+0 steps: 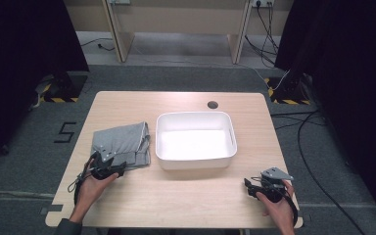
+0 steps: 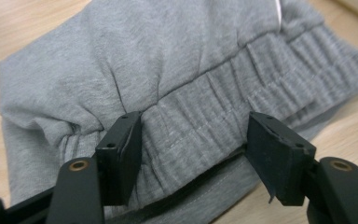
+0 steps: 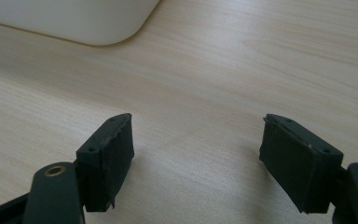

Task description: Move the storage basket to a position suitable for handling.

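A folded grey sweat garment (image 1: 122, 142) lies on the left half of the wooden table (image 1: 186, 196). Its ribbed elastic waistband (image 2: 205, 116) runs between the jaws of my left gripper (image 2: 193, 135), which stand open on either side of the fabric edge. From above, my left gripper (image 1: 111, 164) sits at the garment's near edge, held by a hand. My right gripper (image 1: 248, 186) hovers low over bare wood at the table's near right, and its jaws (image 3: 196, 135) are open with nothing between them.
A white rectangular bin (image 1: 196, 116) stands empty at the table's centre, right of the garment; its rounded corner (image 3: 74, 18) lies ahead of the right gripper. A round cable hole (image 1: 213, 104) sits behind the bin. Cables trail over the floor at the right.
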{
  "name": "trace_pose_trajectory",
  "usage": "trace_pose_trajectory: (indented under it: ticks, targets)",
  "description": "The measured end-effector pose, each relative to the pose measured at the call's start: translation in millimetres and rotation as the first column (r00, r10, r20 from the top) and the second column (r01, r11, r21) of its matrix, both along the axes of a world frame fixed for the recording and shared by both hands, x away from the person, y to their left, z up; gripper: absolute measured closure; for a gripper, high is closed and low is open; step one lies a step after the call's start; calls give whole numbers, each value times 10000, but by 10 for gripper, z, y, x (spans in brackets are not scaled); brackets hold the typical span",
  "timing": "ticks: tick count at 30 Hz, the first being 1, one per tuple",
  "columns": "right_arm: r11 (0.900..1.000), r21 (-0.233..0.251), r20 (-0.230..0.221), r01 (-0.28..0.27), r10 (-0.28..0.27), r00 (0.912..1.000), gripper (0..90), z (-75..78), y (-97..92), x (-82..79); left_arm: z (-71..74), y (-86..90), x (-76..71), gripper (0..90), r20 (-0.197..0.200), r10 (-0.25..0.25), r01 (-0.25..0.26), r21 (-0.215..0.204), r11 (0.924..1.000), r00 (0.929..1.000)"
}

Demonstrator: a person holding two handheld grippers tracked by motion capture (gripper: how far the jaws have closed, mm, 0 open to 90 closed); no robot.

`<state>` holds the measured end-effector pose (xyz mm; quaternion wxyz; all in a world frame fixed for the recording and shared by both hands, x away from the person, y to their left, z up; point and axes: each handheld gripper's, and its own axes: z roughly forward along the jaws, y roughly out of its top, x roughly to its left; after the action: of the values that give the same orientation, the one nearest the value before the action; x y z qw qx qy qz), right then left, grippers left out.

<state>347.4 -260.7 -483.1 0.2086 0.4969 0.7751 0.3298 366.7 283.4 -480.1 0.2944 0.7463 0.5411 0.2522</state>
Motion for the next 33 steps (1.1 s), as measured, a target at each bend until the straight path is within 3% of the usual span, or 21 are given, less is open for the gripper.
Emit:
trace_pose_trajectory:
  ticks: [1, 5, 7, 8, 9, 10, 11, 12, 14, 15, 16, 18, 27, 33]
  targets:
    - [10000, 0, 0, 0, 0, 10000, 263, 0, 0, 0, 0, 0, 0, 360, 0, 0, 0, 0, 10000, 10000]
    - [9999, 77, -69, 89, -88, 9999, 263, -1, -9, 11, 221, 71, 76, 344, 327, 14, 9, -707, 9975, 9995]
    - [10000, 35, -30, 58, -58, 10000, 263, -1, -1, 8, 280, 88, 169, 327, 429, 119, -68, -1189, 9929, 9990]
    - [10000, 35, -30, 58, -58, 10000, 263, -1, -1, 8, 280, 88, 169, 324, 429, 119, -68, -1189, 9929, 9990]
    - [10000, -3, -30, 5, -5, 10000, 263, -3, -3, 13, 269, 85, 258, 324, 365, 241, -194, -1236, 9921, 9990]
    - [10000, -57, -74, -1, 1, 10000, 263, -3, -1, 21, 194, 75, 398, 322, 49, 477, -469, -1050, 9934, 9989]
    - [10000, -57, -74, -1, 1, 10000, 263, -3, -1, 21, 194, 75, 398, 323, 49, 477, -469, -1050, 9934, 9989]
    - [10000, -55, -52, -46, 46, 10000, 263, -3, 7, 16, 69, 61, 523, 324, -311, 637, -660, -802, 9946, 9975]
    - [9999, -69, -22, -84, 84, 10000, 263, -4, 1, 20, -15, 72, 571, 342, -511, 948, -1009, -1350, 9857, 9942]
    - [9999, -69, -22, -84, 84, 10000, 263, -4, 1, 20, -15, 72, 571, 361, -511, 948, -1009, -1350, 9857, 9942]
    - [9999, -95, -86, -52, 51, 10000, 263, -4, 0, 24, -46, 70, 539, 389, -482, 997, -1061, -1579, 9817, 9939]
    - [10000, -71, -110, -45, 45, 9999, 263, -4, 6, 21, -55, 63, 507, 413, -445, 1010, -1068, -1563, 9819, 9939]
    - [9993, -259, -141, -266, 263, 9996, 262, -10, 67, 14, -34, -2, 180, 418, -583, 546, -620, -1342, 9890, 9968]
    - [9995, -158, -243, -255, 251, 9994, 260, -10, 70, 8, -35, -23, -22, 417, -531, 273, -347, -1444, 9889, 9982]
